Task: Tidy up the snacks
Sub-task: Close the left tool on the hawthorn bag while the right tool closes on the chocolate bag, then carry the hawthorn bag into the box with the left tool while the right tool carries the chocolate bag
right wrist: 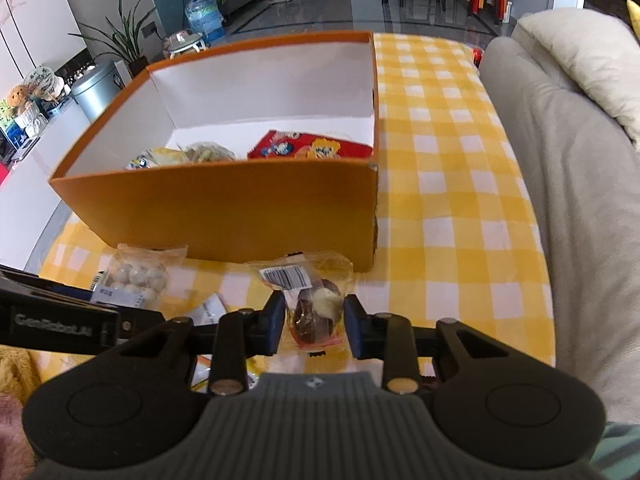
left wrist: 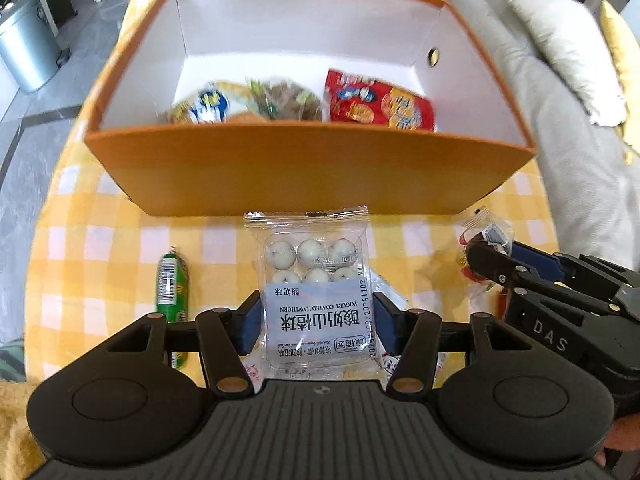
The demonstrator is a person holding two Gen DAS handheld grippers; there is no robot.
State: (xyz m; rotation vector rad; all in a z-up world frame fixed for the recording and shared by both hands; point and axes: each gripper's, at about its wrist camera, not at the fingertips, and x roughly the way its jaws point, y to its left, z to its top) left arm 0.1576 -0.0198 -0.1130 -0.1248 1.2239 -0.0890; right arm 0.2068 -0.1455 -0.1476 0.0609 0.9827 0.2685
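Observation:
My left gripper (left wrist: 316, 324) is shut on a clear packet of yogurt-coated hawthorn balls (left wrist: 314, 280), held just in front of the orange box (left wrist: 304, 172). My right gripper (right wrist: 314, 326) is shut on a clear packet with a brown and white chocolate snack (right wrist: 314, 308), also in front of the box (right wrist: 224, 208). The right gripper and its packet show at the right of the left wrist view (left wrist: 486, 256). Inside the box lie a red cracker bag (left wrist: 380, 102), a brownish packet (left wrist: 286, 100) and a blue-and-white packet (left wrist: 204, 106).
A green sausage stick (left wrist: 172, 288) lies on the yellow checked tablecloth (right wrist: 452, 208) to the left. More packets (left wrist: 392, 356) lie under the left gripper. A beige sofa (right wrist: 568, 160) runs along the table's right side.

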